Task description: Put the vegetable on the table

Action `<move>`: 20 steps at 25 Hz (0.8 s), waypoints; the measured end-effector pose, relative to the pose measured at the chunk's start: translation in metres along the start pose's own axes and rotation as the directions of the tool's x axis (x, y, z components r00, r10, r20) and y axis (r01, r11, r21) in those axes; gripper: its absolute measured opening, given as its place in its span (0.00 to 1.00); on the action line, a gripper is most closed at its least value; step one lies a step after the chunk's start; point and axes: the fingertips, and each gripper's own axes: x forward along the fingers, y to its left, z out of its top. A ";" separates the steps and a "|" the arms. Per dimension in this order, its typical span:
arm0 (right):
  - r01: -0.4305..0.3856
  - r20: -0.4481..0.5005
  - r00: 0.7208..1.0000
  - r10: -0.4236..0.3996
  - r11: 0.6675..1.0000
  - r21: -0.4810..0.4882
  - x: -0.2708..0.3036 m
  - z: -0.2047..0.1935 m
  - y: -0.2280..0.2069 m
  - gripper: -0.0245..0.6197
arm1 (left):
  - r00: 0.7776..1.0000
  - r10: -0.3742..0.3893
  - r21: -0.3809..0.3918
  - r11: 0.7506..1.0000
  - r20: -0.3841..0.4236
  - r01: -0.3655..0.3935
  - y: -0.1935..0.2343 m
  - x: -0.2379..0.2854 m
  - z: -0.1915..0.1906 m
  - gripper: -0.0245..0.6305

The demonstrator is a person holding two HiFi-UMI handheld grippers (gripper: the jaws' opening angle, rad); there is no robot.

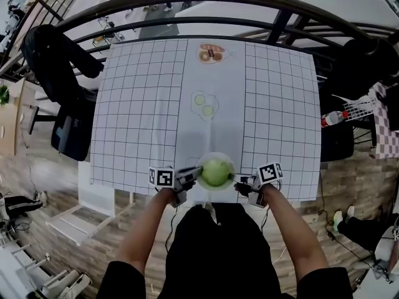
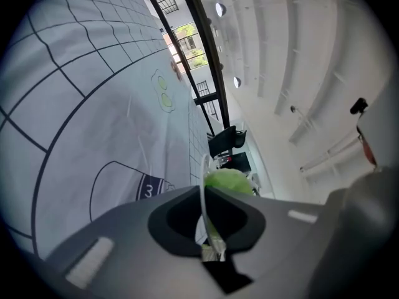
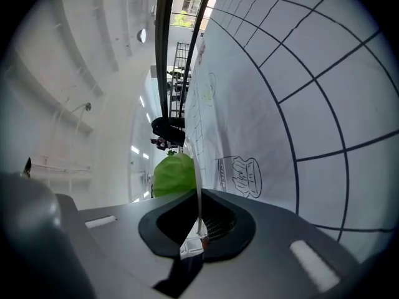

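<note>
Presently left gripper point(image 1: 198, 172) and right gripper point(image 1: 239, 180) clamp the plate point(image 1: 216, 155) bearing the vegetable point(image 1: 216, 172) at the tabletop's point(image 1: 143, 104) near edge; next, probably lower it level.

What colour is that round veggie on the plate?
The vegetable is light green; the head view shows it best.

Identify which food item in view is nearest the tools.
The round green vegetable in the clear shallow dish, right at them; the pale green slices and brown pieces lie farther off.
</note>
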 end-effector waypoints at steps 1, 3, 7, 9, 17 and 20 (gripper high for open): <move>0.001 0.002 1.000 -0.001 1.000 0.005 -0.001 0.002 -0.003 0.05 | 1.000 0.003 -0.004 1.000 -0.003 -0.003 0.003 0.003 0.000 0.06; 0.007 0.006 1.000 -0.007 1.000 0.013 -0.001 0.006 -0.009 0.05 | 1.000 0.015 -0.020 1.000 -0.008 -0.015 0.009 0.007 0.000 0.06; 0.012 0.012 1.000 -0.012 0.999 0.032 0.000 0.008 -0.022 0.05 | 0.999 0.037 -0.046 0.998 -0.018 -0.038 0.020 0.013 -0.002 0.06; 0.022 0.009 1.000 -0.022 0.999 0.033 0.000 0.009 -0.028 0.05 | 0.999 0.045 -0.055 0.997 -0.027 -0.047 0.024 0.016 -0.003 0.06; 0.033 -0.001 0.999 -0.033 0.998 0.061 0.001 0.013 -0.045 0.05 | 0.998 0.065 -0.113 0.991 -0.012 -0.066 0.041 0.024 -0.008 0.06; 0.042 0.000 0.999 -0.042 0.996 0.079 0.001 0.014 -0.051 0.05 | 0.998 0.069 -0.119 0.990 -0.016 -0.070 0.046 0.027 -0.010 0.06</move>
